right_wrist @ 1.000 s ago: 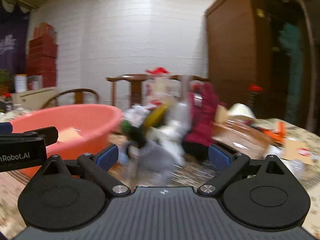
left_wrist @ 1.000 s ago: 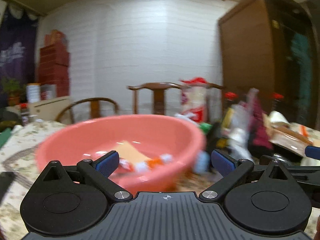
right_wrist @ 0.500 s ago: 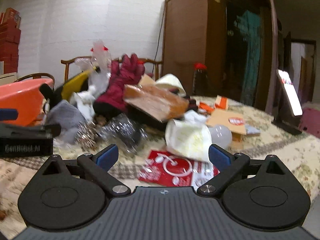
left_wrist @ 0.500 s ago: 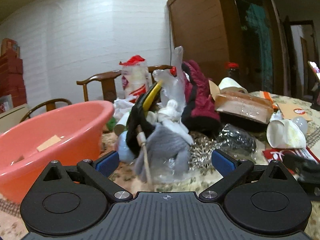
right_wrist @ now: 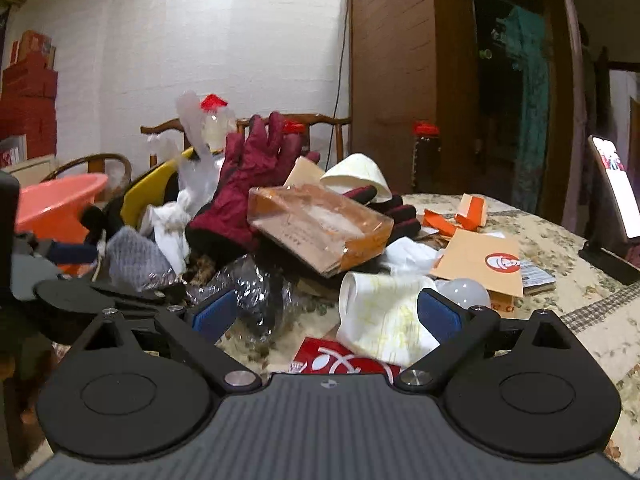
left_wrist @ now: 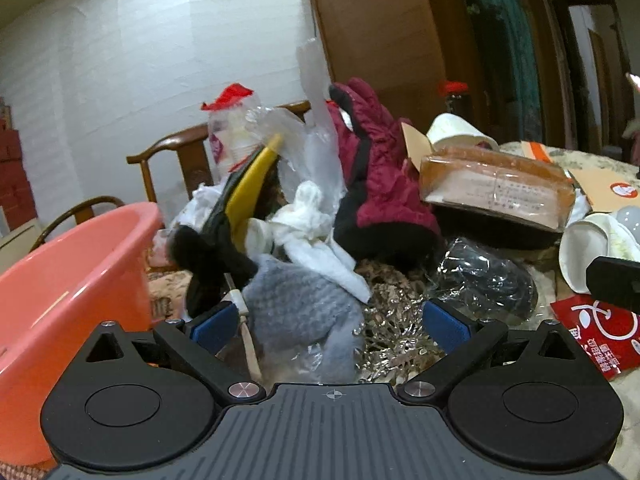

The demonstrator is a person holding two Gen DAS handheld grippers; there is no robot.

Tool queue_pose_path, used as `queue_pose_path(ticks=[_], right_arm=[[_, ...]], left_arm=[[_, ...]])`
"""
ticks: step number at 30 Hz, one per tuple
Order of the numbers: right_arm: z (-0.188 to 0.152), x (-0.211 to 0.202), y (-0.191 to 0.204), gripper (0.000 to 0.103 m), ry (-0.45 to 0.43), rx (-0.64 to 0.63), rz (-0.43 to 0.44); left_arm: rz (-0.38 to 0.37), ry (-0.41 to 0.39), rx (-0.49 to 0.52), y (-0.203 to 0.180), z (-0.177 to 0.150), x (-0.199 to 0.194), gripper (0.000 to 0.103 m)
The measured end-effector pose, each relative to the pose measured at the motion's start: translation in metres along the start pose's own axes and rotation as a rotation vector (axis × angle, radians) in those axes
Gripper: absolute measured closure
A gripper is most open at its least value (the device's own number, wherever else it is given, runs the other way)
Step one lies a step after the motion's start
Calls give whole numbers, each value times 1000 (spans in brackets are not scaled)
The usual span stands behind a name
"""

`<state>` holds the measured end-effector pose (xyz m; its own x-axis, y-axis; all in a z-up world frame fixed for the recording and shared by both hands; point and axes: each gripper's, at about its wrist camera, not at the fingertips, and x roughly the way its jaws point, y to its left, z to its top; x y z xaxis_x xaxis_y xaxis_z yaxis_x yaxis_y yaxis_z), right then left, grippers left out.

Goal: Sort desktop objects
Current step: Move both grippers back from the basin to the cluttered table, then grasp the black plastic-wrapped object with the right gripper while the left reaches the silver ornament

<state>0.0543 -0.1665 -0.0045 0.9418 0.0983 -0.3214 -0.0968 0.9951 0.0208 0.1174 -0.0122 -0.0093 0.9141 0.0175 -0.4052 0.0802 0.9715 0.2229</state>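
A heap of clutter lies on the table. My left gripper [left_wrist: 327, 322] is open, its fingers either side of a grey knitted cloth [left_wrist: 298, 308] with a thin wooden stick [left_wrist: 248, 340] beside it. Behind are white tissue [left_wrist: 310, 224], a maroon glove [left_wrist: 376, 176] and a yellow-black item [left_wrist: 248, 184]. A pink basin [left_wrist: 60, 280] stands at the left. My right gripper [right_wrist: 327, 314] is open, over a crushed white paper cup [right_wrist: 384, 312] and a red packet [right_wrist: 344, 362]. The left gripper shows at the left of the right wrist view [right_wrist: 72, 292].
An orange-wrapped box [right_wrist: 320, 228] rests on the heap. A light bulb [right_wrist: 466, 292], a brown envelope [right_wrist: 484, 260], orange cartons [right_wrist: 460, 216] and crinkled clear plastic [right_wrist: 256, 292] lie around. A lit phone on a stand [right_wrist: 612, 188] is at the right. Wooden chairs [left_wrist: 176, 152] and a cabinet [right_wrist: 392, 80] stand behind.
Both grippers have swung right, away from the pink basin, and closed in on the heap. The left now straddles the grey cloth; the right faces the paper cup. Both stay open.
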Motion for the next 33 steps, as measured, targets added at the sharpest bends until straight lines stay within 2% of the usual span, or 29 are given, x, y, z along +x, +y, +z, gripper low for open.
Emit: queue_pose_path(ticks=[4,5,7,9,11,12,15,18,25,29,30,31,33], right_arm=[[-3,1,-3,6,-2,15,-2],[-4,1,-4,5,-1,20,-6],[-6,3,-6,5,7,33,-7],[-8,4,-8,6,16,39,-4],[-9,5,-6,6,24,34,-4],[-9,6,-6,6,26,29,-1],[-7,8,-1,6,26,13,24],[-3,17,7,6,40,-25,51],[6,50,24,6,139,-74,127],[15,65,25,4,166,-69,155],[17,68,26,5,172,-74,161],[18,73,28,6,186,-85,173],[17,82,35,6,227,-110,183]], left_arm=[[0,10,31,-4,1,5,5],[-5,10,31,-4,1,5,11],[-37,5,20,-1,1,4,31],[-49,22,3,2,0,5,63],[-93,31,-17,6,-1,5,75],[-97,30,-23,7,-1,4,77],[-68,8,-7,7,-3,-2,87],[-37,-6,17,8,-6,-8,87],[-13,-8,-36,31,-10,-11,86],[-41,10,-64,39,-11,-8,86],[-54,10,-62,39,-12,-8,80],[-62,3,-59,38,-12,-10,79],[-77,-19,-50,37,-13,-15,58]])
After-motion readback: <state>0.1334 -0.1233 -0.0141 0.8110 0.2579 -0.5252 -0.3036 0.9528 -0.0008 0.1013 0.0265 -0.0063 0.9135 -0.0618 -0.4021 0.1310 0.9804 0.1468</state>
